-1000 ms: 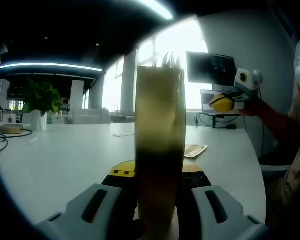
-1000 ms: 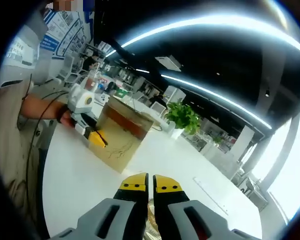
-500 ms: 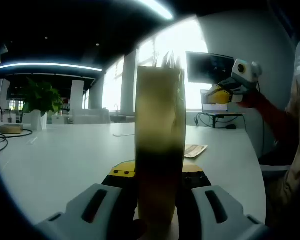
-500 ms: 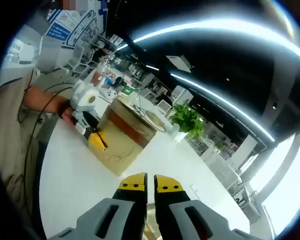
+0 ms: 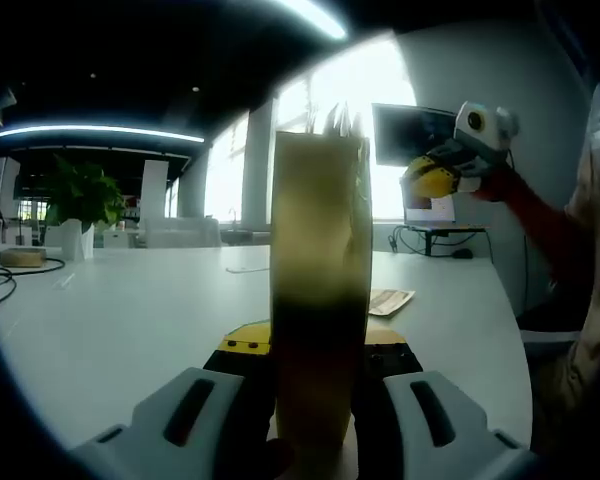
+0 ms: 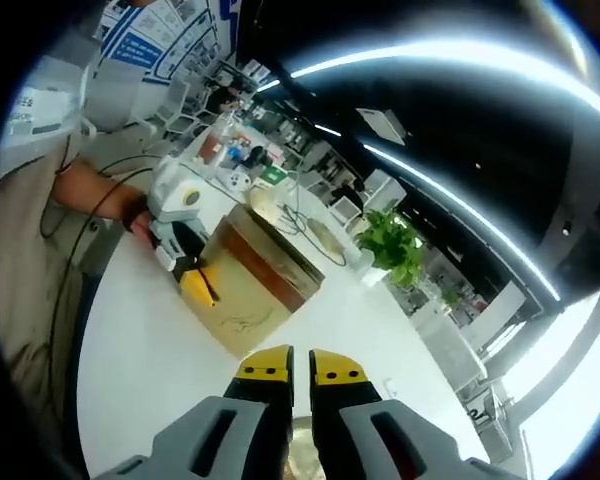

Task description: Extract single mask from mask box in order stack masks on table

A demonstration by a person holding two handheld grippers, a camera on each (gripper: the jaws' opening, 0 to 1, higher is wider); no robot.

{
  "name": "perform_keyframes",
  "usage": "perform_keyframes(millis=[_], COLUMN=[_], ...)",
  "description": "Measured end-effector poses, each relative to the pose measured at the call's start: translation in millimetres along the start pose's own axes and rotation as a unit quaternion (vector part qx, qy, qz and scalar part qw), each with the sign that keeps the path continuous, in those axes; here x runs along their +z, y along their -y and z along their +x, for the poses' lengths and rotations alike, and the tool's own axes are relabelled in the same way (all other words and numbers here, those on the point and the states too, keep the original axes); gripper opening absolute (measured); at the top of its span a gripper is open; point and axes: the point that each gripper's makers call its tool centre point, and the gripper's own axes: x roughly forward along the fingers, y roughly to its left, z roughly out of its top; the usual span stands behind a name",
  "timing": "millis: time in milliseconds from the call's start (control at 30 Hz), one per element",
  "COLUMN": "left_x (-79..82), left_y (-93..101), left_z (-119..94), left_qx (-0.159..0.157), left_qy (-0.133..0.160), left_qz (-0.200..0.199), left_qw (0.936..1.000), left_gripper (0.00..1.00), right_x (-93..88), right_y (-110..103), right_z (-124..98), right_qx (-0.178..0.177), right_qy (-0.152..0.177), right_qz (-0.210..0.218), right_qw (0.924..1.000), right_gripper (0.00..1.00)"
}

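Since a second ago our right gripper [image 5: 432, 182] has drifted toward the mask box [image 5: 320, 290] — jaws nearly shut, contents unclear; left gripper [image 5: 310, 400] clamps the box.

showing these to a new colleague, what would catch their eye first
The tall yellowish mask box clamped between the left gripper's jaws, upright on the white table. Beside it, the right gripper hangs raised in the air with its jaws closed, and a mask lies flat on the table behind the box.
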Motion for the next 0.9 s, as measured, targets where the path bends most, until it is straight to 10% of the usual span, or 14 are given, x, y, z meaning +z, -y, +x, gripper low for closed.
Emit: perform_keyframes(millis=[900], left_x=[-1.5], left_y=[-1.0], left_z=[0.4], left_qx=[0.000], left_qy=[-0.002], left_qz=[-0.002], left_qw=[1.0000], left_gripper=[0.19], right_x=[29.5], right_y=[-9.8], right_z=[22.8], right_qx=[0.057], right_qy=[-0.014], right_qz=[-0.053], right_qw=[0.9968], right_gripper=[0.02])
